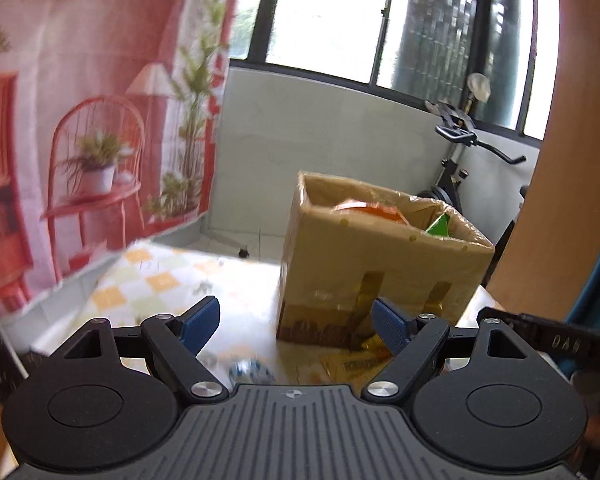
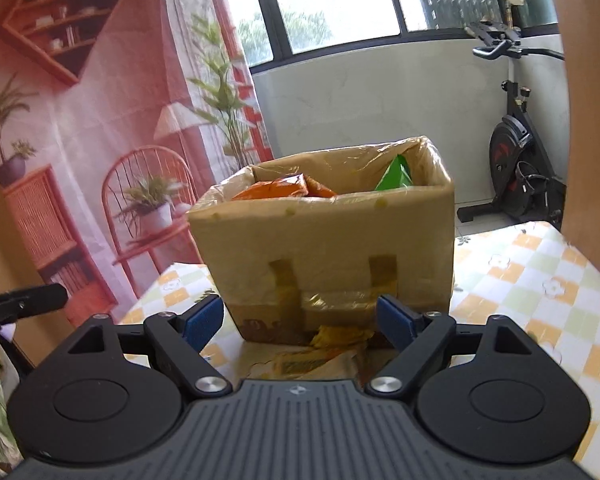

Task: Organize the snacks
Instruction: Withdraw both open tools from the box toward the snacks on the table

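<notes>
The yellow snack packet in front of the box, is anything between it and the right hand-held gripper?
Nothing visible. The right hand-held gripper is open, and the yellow snack packet lies on the table just below its fingers, against the foot of the cardboard box.

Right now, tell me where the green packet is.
The green packet stands inside the cardboard box at its right end, right of the orange packets; the box sits on the checked tablecloth.

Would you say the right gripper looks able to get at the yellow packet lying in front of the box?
Probably yes: the right gripper is open and empty, and the yellow packet lies on the table before the cardboard box, nothing between.
</notes>
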Motion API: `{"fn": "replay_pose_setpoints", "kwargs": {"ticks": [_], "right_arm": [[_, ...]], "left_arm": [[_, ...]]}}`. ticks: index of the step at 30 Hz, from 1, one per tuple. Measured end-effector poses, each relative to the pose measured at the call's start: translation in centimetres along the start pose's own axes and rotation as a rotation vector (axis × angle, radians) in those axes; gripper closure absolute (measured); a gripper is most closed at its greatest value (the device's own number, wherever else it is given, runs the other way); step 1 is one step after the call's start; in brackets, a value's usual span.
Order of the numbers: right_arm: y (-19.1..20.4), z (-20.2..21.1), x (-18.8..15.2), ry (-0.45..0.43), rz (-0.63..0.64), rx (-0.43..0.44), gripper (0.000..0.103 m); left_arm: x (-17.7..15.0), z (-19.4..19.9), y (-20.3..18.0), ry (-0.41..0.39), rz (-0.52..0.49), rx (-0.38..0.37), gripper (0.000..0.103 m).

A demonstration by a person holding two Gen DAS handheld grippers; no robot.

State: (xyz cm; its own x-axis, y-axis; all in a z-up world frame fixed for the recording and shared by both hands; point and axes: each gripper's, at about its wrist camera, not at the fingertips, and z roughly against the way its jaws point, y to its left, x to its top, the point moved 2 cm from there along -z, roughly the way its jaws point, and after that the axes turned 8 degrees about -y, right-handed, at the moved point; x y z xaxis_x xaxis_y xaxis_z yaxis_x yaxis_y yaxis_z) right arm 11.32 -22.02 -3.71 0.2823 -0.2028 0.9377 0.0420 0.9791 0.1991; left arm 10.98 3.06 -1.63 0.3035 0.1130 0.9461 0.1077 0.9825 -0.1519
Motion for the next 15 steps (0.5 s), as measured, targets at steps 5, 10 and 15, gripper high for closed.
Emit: {"fn": "replay_pose_setpoints", "kwargs": {"ticks": [5,10,15], "right_arm": [[1.0,3.0,-3.9,-0.063,0.107,-0.065,0.018],[-0.6,4.0,-6.5,-0.035,0.078,-0.114,0.018],[-1.9,3.6,-8.3,-0.02,0.079,-0.166,0.018]], "left_arm": [[-1.4,1.5,0.1,-0.029,-0.046,0.037,0.018],[-2.3,1.3,0.2,-0.033,-0.022,0.046,0.018],[-3.7,0.7,0.7,-0.021,-0.016,0.078,0.018]]}}
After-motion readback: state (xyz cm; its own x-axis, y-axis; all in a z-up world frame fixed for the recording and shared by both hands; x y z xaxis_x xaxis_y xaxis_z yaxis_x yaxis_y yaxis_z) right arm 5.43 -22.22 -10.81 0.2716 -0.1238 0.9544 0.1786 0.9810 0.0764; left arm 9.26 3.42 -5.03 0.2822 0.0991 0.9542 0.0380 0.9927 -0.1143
